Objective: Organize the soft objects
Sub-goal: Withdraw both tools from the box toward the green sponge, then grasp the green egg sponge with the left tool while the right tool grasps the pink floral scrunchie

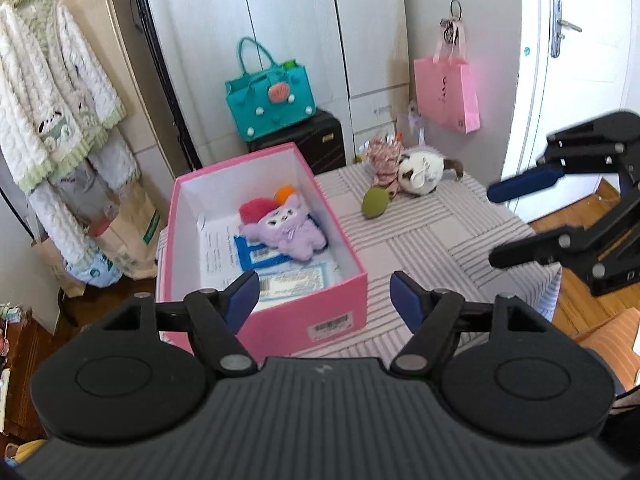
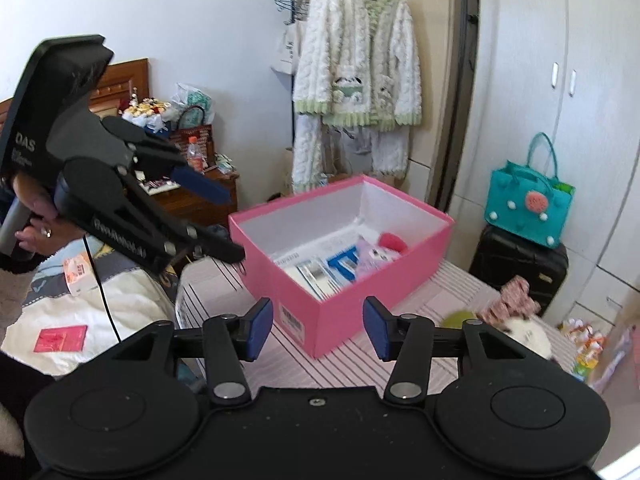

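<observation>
Both tools, left tool (image 1: pixel 322 294) and right tool (image 2: pixel 318 328), gape partly open, holding nothing. Beyond the left tool, right of the pink box (image 1: pixel 336 300), lies a white plush (image 1: pixel 420 170): light, squashy; pinch its plump middle.

Bedroom interior, daylit. White wardrobe (image 1: pixel 304 40) with long handles spans the rear wall; white door (image 1: pixel 580 60) with metal lever handle at right. Wooden plank floor (image 1: pixel 576 216) visible beside the door. Surface (image 1: pixel 440 232) covered in a grey-and-white striped cloth. Black suitcase (image 2: pixel 516 264) stands against the wardrobe, a teal bag (image 2: pixel 528 204) resting on top. Pink paper bag (image 1: pixel 448 92) hangs on the wall. White fleece robe (image 2: pixel 356 60) hangs from a rail. Wooden headboard (image 2: pixel 120 80) and bed (image 2: pixel 100 300) at left.
</observation>
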Demonstrator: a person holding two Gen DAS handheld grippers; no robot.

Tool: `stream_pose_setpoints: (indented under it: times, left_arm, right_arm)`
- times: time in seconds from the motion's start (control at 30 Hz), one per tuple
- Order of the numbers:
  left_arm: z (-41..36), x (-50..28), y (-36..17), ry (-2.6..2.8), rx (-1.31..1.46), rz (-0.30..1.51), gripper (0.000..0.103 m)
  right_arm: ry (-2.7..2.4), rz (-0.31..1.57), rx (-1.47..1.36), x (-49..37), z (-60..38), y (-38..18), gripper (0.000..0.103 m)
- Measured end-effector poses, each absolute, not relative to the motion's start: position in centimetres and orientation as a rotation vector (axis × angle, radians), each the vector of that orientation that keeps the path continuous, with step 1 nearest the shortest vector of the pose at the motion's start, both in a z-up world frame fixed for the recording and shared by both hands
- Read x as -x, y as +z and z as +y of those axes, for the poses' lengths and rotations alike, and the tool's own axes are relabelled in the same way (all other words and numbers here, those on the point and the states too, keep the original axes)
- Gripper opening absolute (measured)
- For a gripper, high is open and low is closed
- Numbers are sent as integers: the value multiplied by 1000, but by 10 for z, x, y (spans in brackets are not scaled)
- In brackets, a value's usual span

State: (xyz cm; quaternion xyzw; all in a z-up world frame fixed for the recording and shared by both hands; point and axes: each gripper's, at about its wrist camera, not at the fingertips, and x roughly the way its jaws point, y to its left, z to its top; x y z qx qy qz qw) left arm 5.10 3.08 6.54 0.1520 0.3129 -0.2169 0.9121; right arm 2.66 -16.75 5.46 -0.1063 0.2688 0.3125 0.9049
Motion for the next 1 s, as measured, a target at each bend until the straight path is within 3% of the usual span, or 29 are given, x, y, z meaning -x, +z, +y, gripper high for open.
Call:
stream_pose_setpoints:
  times: [0.4,0.73,1.0]
  left_arm:
    - [-15,-55,41,-523,-272,660,75]
    - [-61,-63,44,-502,-304,528,78]
    - [-98,-95,26,-531,-254,541,78]
  right_arm:
    - [543,643,161,-22,-224,20,62]
    - [462,606,60,-56,-271,20,68]
    - [415,564,33,-88,-301,9,72]
